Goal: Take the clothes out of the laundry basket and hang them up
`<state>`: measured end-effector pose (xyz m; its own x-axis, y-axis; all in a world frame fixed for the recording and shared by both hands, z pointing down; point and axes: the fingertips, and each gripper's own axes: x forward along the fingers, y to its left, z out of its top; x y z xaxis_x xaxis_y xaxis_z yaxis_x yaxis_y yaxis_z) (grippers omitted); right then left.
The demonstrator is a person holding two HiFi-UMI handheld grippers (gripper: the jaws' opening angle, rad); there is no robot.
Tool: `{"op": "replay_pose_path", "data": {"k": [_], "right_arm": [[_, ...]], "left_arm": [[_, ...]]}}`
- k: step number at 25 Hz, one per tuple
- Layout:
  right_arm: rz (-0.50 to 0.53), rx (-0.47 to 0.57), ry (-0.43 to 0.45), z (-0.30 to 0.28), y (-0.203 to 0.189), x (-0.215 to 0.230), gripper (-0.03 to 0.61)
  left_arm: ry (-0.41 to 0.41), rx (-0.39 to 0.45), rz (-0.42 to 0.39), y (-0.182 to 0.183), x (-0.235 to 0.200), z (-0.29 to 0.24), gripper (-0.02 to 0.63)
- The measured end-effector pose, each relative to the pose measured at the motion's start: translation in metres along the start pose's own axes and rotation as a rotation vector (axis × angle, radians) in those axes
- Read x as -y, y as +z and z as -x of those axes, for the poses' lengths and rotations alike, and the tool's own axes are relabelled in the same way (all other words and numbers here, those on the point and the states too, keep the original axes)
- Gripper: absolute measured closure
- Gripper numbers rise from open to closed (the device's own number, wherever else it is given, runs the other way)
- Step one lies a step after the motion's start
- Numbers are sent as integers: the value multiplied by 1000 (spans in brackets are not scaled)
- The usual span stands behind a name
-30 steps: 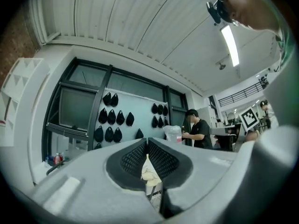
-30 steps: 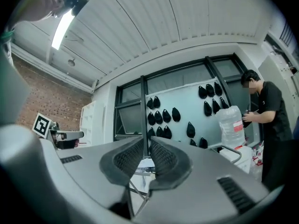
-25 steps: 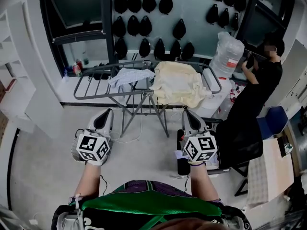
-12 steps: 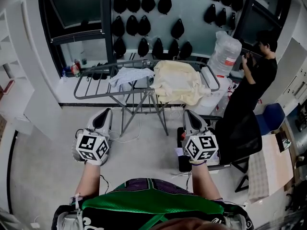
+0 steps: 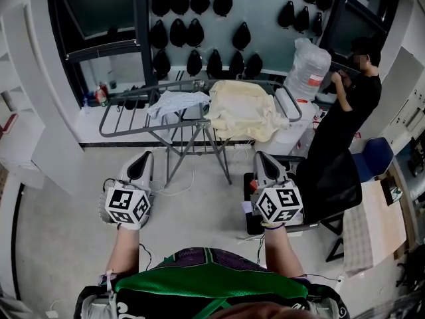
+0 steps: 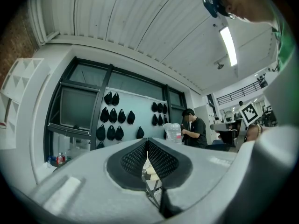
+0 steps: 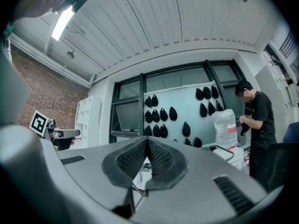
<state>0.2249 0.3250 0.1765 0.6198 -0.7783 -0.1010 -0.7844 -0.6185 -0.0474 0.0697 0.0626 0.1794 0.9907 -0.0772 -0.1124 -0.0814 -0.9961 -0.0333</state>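
A metal drying rack stands ahead of me by the wall. A cream cloth is draped over its right half and a pale patterned cloth lies over its middle. My left gripper is held level well short of the rack, jaws shut and empty. My right gripper sits beside it, also shut with nothing in it. In the left gripper view the pads meet in front of the rack, and in the right gripper view the pads meet too. No laundry basket is in view.
A person in black stands at the right beside a large water bottle. A black chair is close to my right gripper. Dark pouches hang on the back wall. White shelving lines the left side.
The view has shifted slightly, so the rack sits a little higher in the picture. Both grippers stay where they were, shut.
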Motion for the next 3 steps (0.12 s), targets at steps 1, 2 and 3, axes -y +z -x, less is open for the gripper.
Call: {"op": "replay_pose_path", "data": {"k": [1, 2, 3], "right_arm": [[-1, 0, 2, 0, -1, 1, 577], [-2, 0, 3, 0, -2, 3, 577], [-2, 0, 5, 0, -3, 4, 577]], "left_arm": [[1, 0, 0, -1, 1, -1, 595], [2, 0, 0, -2, 3, -2, 595], [3, 0, 0, -3, 4, -4, 595]]}}
